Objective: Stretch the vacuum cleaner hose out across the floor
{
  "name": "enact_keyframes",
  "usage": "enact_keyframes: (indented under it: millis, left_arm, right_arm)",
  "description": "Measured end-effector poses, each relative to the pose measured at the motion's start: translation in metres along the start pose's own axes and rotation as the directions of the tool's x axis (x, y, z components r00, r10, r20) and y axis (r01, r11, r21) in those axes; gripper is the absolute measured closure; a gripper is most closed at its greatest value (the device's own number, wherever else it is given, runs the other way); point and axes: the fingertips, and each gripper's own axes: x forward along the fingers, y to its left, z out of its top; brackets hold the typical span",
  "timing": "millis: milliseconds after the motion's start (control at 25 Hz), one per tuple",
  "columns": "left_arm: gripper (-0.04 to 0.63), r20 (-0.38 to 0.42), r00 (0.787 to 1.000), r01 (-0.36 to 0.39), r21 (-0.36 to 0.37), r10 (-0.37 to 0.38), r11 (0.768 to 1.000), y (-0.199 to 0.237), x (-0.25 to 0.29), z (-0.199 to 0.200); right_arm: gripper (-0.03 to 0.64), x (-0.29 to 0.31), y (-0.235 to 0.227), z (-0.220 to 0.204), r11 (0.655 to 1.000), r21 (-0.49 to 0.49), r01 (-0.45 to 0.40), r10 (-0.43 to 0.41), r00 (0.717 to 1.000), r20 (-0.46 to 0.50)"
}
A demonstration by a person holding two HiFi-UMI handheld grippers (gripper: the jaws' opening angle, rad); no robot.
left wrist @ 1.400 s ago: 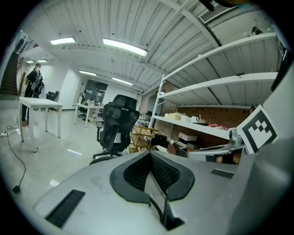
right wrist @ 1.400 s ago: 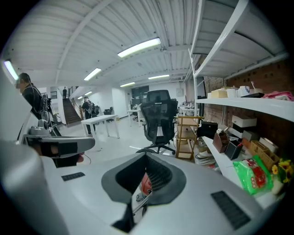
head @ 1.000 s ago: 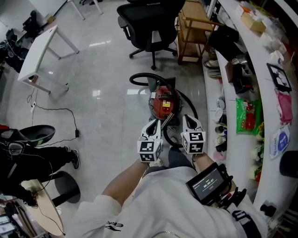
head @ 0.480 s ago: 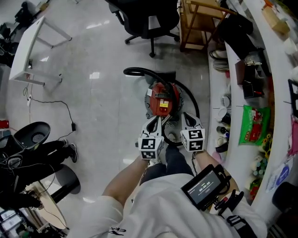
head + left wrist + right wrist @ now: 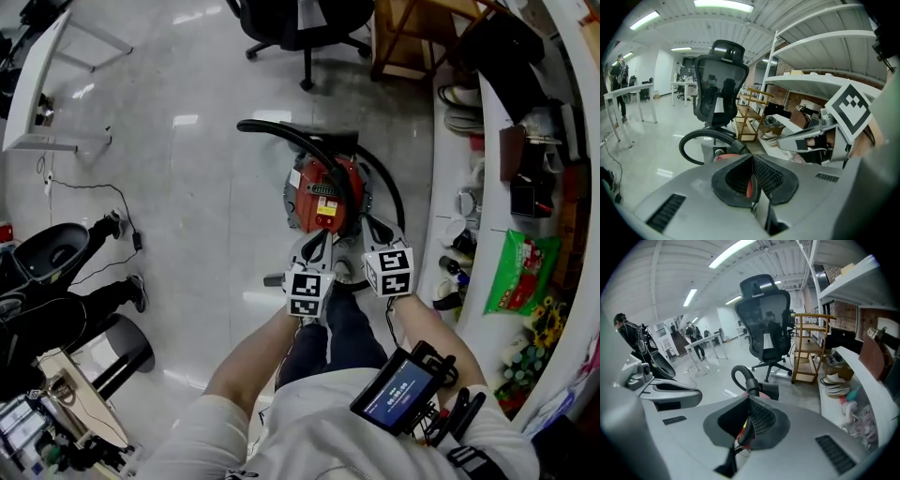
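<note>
Floor [image 5: 206, 234] of pale glossy tile carries a red canister vacuum cleaner [image 5: 314, 192] near the middle of the head view. The black ribbed hose [image 5: 291, 134] is not stretched out. It loops round the machine, rising in an arc at the canister's far left, crossing over its top and curving back along its right side.

The left claw [image 5: 312, 246] and the right claw [image 5: 373, 228] hang side by side just on the near side of the canister, angled down toward it. Both claws have their jaws pressed together with nothing between them, and neither touches the hose.

A black office chair [image 5: 300, 23] stands on the far side of the vacuum, with a wooden rack [image 5: 412, 42] to its right. A curved white counter [image 5: 487, 216] runs down the right edge and carries a green bag [image 5: 514, 272] among other clutter. A white desk [image 5: 37, 89] stands at the far left, and a thin black cable [image 5: 94, 192] trails on the tile beside it.
</note>
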Motion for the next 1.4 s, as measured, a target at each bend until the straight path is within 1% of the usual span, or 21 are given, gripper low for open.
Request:
enact_keyframes:
  millis: [200, 400, 480, 560, 640, 680, 920, 1040, 1200, 1280, 1400]
  left_arm:
    - [0.594, -0.043, 0.999, 0.019, 0.008, -0.019, 1.0, 0.001, 0.033, -0.026]
    - [0.591, -0.07, 0.997, 0.039, 0.012, -0.038, 0.999, -0.003, 0.061, -0.049]
    - [0.573, -0.075, 0.996, 0.054, 0.007, -0.054, 0.999, -0.006, 0.071, -0.057]
    - [0.532, -0.078, 0.995, 0.07, 0.001, -0.069, 0.998, -0.008, 0.08, -0.064]
    - [0.506, -0.086, 0.993, 0.083, -0.003, -0.083, 0.997, -0.008, 0.089, -0.07]
    - [0.49, -0.092, 0.992, 0.089, -0.003, -0.089, 0.996, -0.009, 0.094, -0.074]
    - [0.418, -0.141, 0.983, 0.112, -0.016, -0.113, 0.994, -0.01, 0.125, -0.099]
    - [0.399, -0.14, 0.981, 0.132, -0.018, -0.133, 0.991, -0.011, 0.14, -0.1]
    - [0.4, -0.128, 0.978, 0.163, -0.009, -0.163, 0.987, -0.016, 0.156, -0.1]
    - [0.4, -0.125, 0.979, 0.162, -0.015, -0.163, 0.987, -0.017, 0.161, -0.101]
    - [0.4, -0.12, 0.98, 0.153, -0.029, -0.156, 0.988, -0.016, 0.167, -0.1]
  right_arm:
    - [0.615, 0.035, -0.012, -0.013, 0.999, -0.003, -0.041, 0.041, 0.999, -0.036]
    - [0.614, 0.062, -0.017, -0.027, 0.994, 0.001, -0.106, 0.106, 0.992, -0.064]
    - [0.612, 0.071, -0.018, -0.031, 0.992, 0.006, -0.127, 0.127, 0.989, -0.072]
    - [0.578, 0.081, -0.017, -0.034, 0.989, 0.008, -0.151, 0.151, 0.985, -0.081]
    - [0.548, 0.091, -0.015, -0.034, 0.984, 0.002, -0.177, 0.176, 0.98, -0.089]
    - [0.523, 0.096, -0.015, -0.034, 0.982, -0.003, -0.189, 0.187, 0.978, -0.093]
    - [0.451, 0.122, -0.012, -0.032, 0.966, -0.018, -0.258, 0.254, 0.959, -0.124]
    - [0.437, 0.134, -0.007, -0.033, 0.953, -0.022, -0.301, 0.294, 0.945, -0.145]
    - [0.437, 0.147, 0.0, -0.035, 0.937, -0.024, -0.348, 0.339, 0.925, -0.171]
    - [0.437, 0.149, 0.002, -0.035, 0.932, -0.021, -0.362, 0.352, 0.918, -0.18]
    - [0.437, 0.15, 0.001, -0.034, 0.931, -0.001, -0.364, 0.358, 0.916, -0.181]
